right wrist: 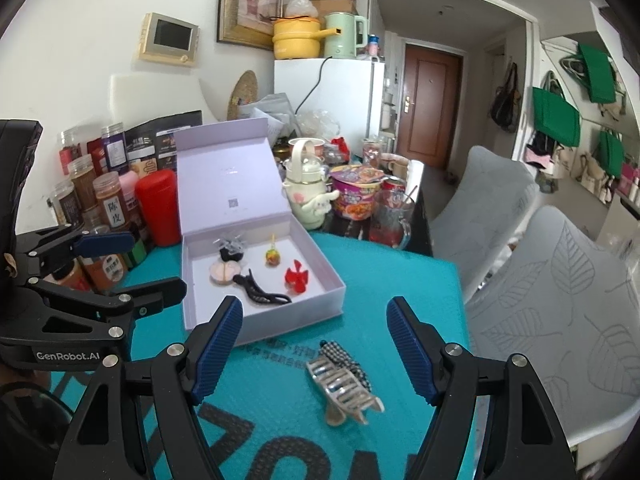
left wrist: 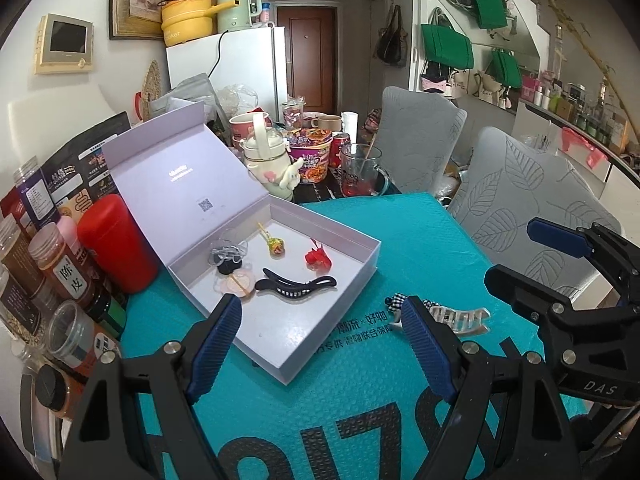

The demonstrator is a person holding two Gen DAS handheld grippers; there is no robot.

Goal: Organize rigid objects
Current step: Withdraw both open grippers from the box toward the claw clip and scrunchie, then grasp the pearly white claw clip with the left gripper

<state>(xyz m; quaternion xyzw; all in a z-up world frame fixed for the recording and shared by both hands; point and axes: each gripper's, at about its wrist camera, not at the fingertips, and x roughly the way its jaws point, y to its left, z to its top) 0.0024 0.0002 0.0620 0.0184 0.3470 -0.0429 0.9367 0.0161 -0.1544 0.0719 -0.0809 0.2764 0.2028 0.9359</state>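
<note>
Teal matting covers the tabletop; at ten o'clock sits the lavender box holding a black clip. Both the left gripper and right gripper are spread, empty. A clear claw clip lies at six o'clock.

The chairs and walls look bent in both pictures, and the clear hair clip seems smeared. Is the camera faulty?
Probably not. Left wrist view: the fisheye lens bows the grey chairs and blackens the corners; the box floor shows pale glare. Right wrist view: the clear hair clip looks slightly smeared, probably from motion, while the open right gripper stays sharp.
</note>
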